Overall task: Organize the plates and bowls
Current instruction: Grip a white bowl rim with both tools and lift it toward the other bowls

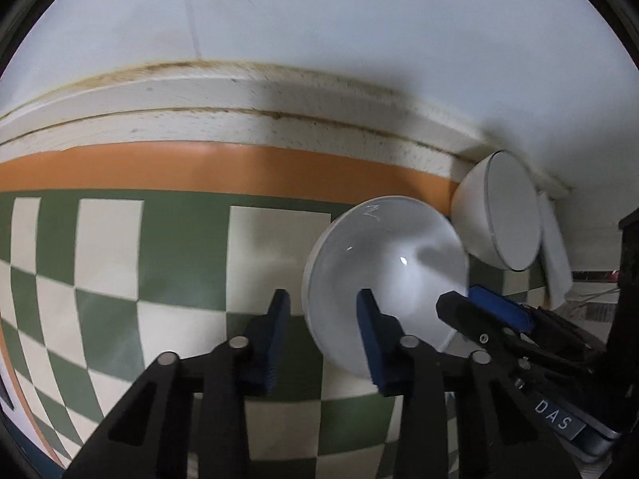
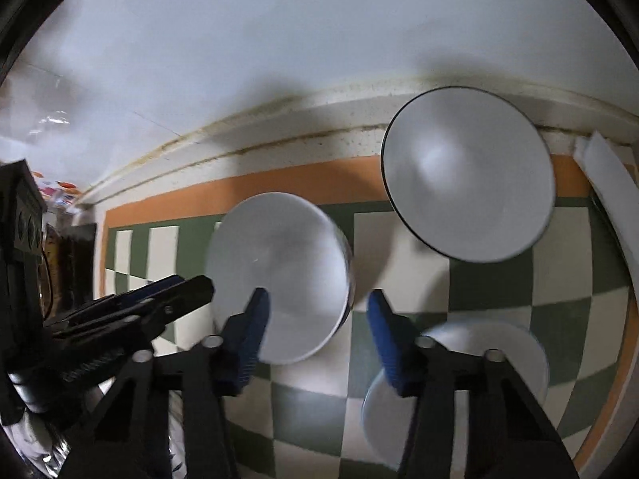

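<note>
A white bowl [image 1: 385,275] stands on the green-and-cream checked cloth; it also shows in the right wrist view [image 2: 279,275]. My left gripper [image 1: 323,327] is open, its right finger over the bowl's near rim. My right gripper [image 2: 317,331] is open, its left finger over the bowl's near rim; it reaches in from the right in the left wrist view [image 1: 479,311]. A second, dark-rimmed white bowl [image 2: 467,171] stands behind to the right, also in the left wrist view [image 1: 499,211]. A small white plate [image 2: 459,391] lies under my right gripper's right finger.
The checked cloth [image 1: 179,255] has an orange border and lies on a cream counter against a white wall [image 1: 319,12]. A white cloth [image 2: 615,183] hangs at the far right. Dark objects [image 2: 24,215] stand at the left edge.
</note>
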